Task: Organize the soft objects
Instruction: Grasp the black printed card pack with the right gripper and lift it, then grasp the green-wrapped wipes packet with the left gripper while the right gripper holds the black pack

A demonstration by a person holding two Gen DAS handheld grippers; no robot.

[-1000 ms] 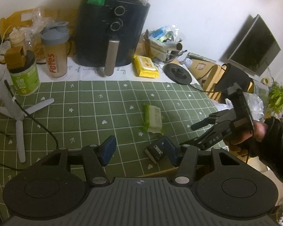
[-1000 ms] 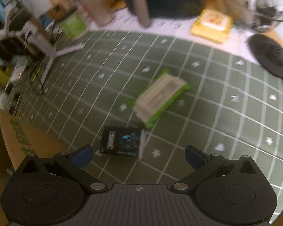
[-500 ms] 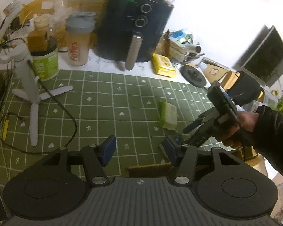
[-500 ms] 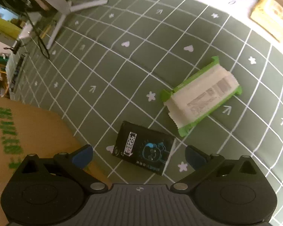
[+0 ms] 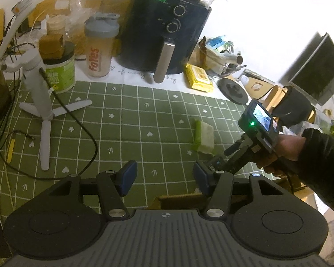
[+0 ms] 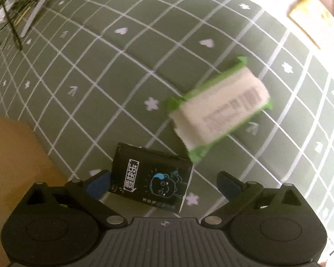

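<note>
The right gripper was found pointed down over the black tissue pack, jaws spread wide. The left pad stood just beside or against the pack's left edge; which could not be settled. The right pad stood clear of the pack's other end. Nothing was held. The left gripper was found about half open and empty, held over the near edge of the green checked cloth.

The black pack lay flat on the cloth close to the cardboard box. The green-and-white tissue pack lay just beyond it, nearly touching at one corner.

Risks noted:
- The pack sat off-centre between the jaws. On closing, it was judged likely to be pushed sideways rather than gripped.
- The soft wrapper was judged liable to buckle under the pads and slip.
- The neighbouring green pack could be nudged by the far corner.
- The cloth could be pinched if the pads went too low.

Writing recorded: Chinese characters in a white frame and a blue cartoon face on the black pack; a barcode on the green pack, blurred; "Fofes", or similar, on the shaker bottle. The label on the yellow pack could not be read.
</note>
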